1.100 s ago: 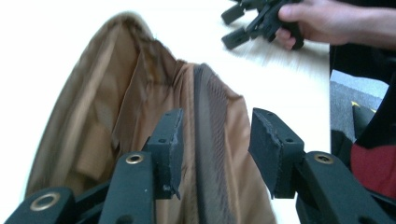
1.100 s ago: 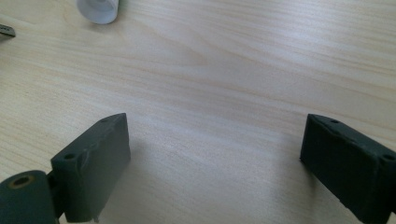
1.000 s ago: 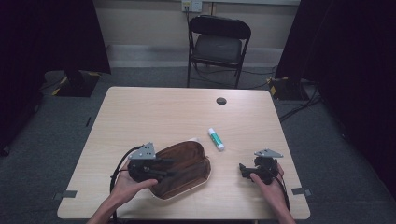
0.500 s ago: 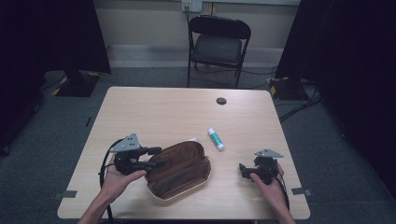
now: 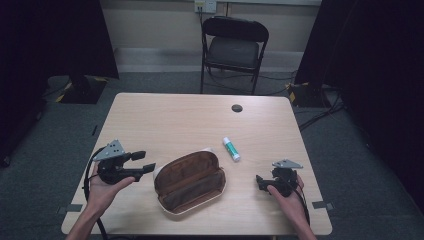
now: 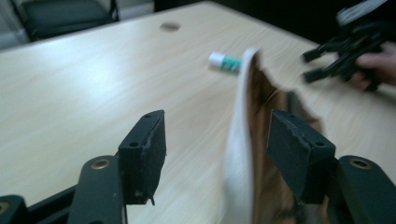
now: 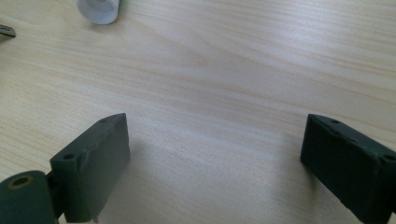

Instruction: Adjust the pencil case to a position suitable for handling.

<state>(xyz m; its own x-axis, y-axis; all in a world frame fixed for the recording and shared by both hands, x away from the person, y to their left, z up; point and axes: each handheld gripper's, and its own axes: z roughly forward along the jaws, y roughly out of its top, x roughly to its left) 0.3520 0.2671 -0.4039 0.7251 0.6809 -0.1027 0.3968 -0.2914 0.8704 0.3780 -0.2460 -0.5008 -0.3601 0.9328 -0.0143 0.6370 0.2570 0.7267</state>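
One brown case lies open on the surface, near the front edge and a little left of the middle, its pale outer shell showing as a rim around the brown lining. In the left gripper view its pale edge stands up between the two jaws, nearer the right-hand jaw, and no pad presses on it.

The left tongs sit just left of the case, held in the person's left hand, tips pointing toward the case and just beside its left end. Their jaws have just been opening and now stand released, with only the case's edge in the gap.

One small white tube with a green band lies on the surface just beyond the case's right end, apart from it.

The right tongs rest low near the surface's front right corner, held in the person's right hand, well apart from the case. In the right gripper view the jaws stand wide and released over bare wood, with nothing between them.

One dark round disc sits near the far edge. One black folding chair stands behind the surface.
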